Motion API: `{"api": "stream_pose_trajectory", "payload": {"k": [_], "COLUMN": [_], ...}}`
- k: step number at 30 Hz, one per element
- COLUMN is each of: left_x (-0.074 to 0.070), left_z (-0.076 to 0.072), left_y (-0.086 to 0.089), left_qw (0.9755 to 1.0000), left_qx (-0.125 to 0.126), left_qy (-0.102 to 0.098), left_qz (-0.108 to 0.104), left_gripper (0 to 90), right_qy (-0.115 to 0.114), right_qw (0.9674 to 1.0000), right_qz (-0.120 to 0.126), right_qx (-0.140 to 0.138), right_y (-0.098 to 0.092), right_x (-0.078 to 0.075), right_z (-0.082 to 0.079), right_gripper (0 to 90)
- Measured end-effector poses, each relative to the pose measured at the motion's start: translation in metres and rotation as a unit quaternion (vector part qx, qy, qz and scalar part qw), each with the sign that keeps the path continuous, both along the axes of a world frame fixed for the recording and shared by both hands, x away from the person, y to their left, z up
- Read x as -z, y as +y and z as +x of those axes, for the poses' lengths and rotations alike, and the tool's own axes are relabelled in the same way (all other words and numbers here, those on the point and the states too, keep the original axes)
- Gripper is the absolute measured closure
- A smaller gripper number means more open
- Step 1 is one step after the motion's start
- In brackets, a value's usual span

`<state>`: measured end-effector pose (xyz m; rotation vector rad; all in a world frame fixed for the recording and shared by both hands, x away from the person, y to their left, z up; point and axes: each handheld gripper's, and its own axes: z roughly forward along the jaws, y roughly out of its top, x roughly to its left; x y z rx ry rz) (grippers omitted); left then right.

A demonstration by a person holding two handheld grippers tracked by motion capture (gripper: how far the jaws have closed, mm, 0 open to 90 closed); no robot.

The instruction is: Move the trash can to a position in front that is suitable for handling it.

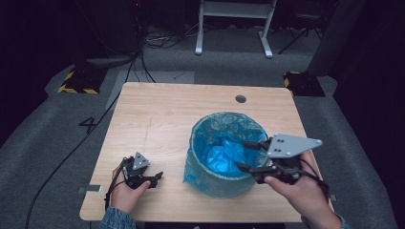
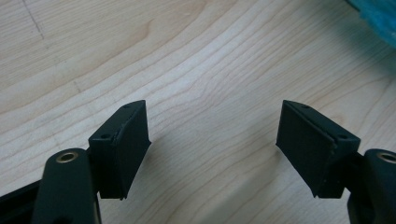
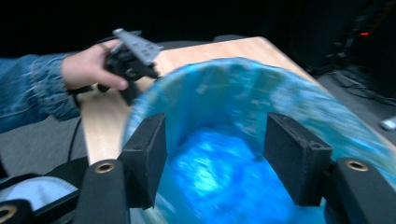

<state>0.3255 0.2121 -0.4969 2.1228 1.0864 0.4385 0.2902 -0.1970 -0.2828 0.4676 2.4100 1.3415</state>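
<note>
Right gripper (image 1: 247, 155) gapes wide over blue-lined bin (image 1: 210, 179); left gripper (image 1: 159, 176), wide, empty, rests on table (image 1: 157, 114).

Recording lab or studio room, dim, walls lost in dark. Light wood table (image 1: 157, 119) alone on grey carpet (image 1: 47, 143), a number 4 (image 1: 88, 125) marked on the floor beside it. Black cables (image 1: 138, 62) trailing across the floor (several bundles, tangled near the back). Two weighted bases with yellow-black hazard stripes (image 1: 79, 82) at the table's far corners. White metal frame legs (image 1: 234, 28) behind. No household furnishing in sight
</note>
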Motion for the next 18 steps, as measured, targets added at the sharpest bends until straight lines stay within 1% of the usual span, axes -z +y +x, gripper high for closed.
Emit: {"api": "stream_pose_trajectory", "payload": {"k": [3,5,8,9,11,12,13,14,15,16,17,18], "left_x": [-0.001,-0.001,-0.003,-0.003,-0.005,-0.005,-0.005,-0.006,-0.006,-0.006,-0.007,-0.007], "left_z": [-0.002,-0.003,-0.004,-0.004,-0.004,-0.004,-0.005,-0.005,-0.005,-0.006,-0.006,-0.007], "left_y": [-0.001,-0.002,-0.004,-0.004,-0.006,-0.006,-0.008,-0.009,-0.009,-0.010,-0.011,-0.012], "left_qw": [1.0000,1.0000,1.0000,1.0000,0.9998,0.9998,0.9996,0.9995,0.9995,0.9994,0.9993,0.9993], "left_qx": [0.004,0.005,0.007,0.007,0.017,0.017,0.027,0.031,0.031,0.034,0.036,0.036], "left_qy": [0.001,0.000,-0.003,-0.003,-0.003,-0.003,-0.001,0.001,0.001,0.000,-0.002,-0.003], "left_qz": [0.001,0.001,0.000,0.000,0.000,0.000,0.000,-0.001,-0.001,-0.003,-0.001,-0.004], "left_gripper": [24.8,24.9,24.8,24.8,24.7,24.4,23.8,23.5,23.4,23.4,23.3,23.3], "right_qy": [-0.008,-0.010,-0.013,-0.010,0.000,0.000,0.017,0.020,0.020,0.026,0.026,0.029], "right_qw": [0.9993,0.9982,0.9959,0.9949,0.9935,0.9935,0.9918,0.9915,0.9915,0.9898,0.9890,0.9884], "right_qz": [0.019,0.026,0.021,0.018,0.017,0.017,0.023,0.024,0.024,0.019,0.014,0.013], "right_qx": [0.032,0.052,0.088,0.098,0.113,0.113,0.124,0.127,0.127,0.139,0.145,0.148], "right_y": [-0.028,-0.046,-0.070,-0.077,-0.091,-0.091,-0.104,-0.108,-0.108,-0.116,-0.120,-0.122], "right_x": [-0.006,-0.009,-0.007,-0.004,0.002,0.002,0.012,0.016,0.016,0.026,0.032,0.036], "right_z": [0.000,0.001,0.005,0.007,0.010,0.010,0.014,0.015,0.015,0.018,0.019,0.020], "right_gripper": [39.1,39.0,38.8,38.7,38.7,38.7,38.8,38.9,38.9,38.8,38.6,38.3]}}
